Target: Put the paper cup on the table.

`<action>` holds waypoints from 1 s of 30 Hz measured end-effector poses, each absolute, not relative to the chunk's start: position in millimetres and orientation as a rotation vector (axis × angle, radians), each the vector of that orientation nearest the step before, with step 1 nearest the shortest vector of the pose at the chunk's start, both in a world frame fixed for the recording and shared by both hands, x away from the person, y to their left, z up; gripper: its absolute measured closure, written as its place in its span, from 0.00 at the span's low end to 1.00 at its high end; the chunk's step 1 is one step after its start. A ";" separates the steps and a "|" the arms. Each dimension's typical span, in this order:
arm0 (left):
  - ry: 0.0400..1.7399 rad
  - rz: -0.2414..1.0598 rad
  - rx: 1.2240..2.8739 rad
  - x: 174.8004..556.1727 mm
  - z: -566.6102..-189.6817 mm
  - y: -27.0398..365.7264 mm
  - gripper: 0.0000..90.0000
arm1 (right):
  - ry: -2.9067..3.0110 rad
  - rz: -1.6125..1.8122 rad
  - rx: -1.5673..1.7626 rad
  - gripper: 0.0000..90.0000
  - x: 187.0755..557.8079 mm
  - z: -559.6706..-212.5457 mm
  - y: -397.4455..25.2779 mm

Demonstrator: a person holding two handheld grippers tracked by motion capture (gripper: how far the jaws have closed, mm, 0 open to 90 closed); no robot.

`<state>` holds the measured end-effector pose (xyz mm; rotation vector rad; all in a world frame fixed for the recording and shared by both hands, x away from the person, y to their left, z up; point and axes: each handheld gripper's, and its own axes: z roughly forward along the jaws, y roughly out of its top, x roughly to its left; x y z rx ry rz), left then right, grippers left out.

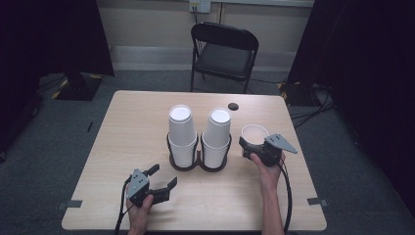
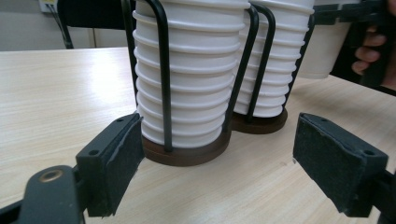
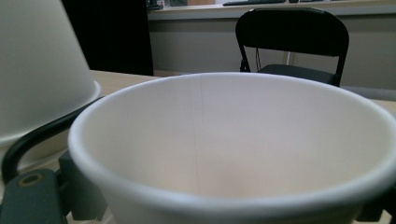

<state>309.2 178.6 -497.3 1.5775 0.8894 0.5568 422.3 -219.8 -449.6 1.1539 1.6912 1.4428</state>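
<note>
Right of the two wire-rack cup stacks, my right gripper clasps an upright white paper cup; my left gripper gapes, unloaded.

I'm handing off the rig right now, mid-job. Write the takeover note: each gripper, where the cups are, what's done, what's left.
Right gripper: shut on a single paper cup, mouth up, held just right of the stacks.
Left gripper: open and empty, low over the near table, aimed at the holder's base.
Two stacks of upside-down cups, left stack and right stack, sit in a black wire holder at mid-table.
Done: one cup in hand, apart from the stacks.
Left: probably placing that cup; where it goes can't be told.
</note>
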 end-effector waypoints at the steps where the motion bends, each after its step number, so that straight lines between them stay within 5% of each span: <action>1: 0.890 0.552 1.577 309.5 -497.2 178.6 0.18 | 1.696 1.429 1.168 0.11 428.4 -451.5 -221.5; 30: 0.869 0.562 1.564 307.4 -497.7 180.1 0.18 | 1.779 1.303 1.215 0.12 440.7 -481.8 -217.8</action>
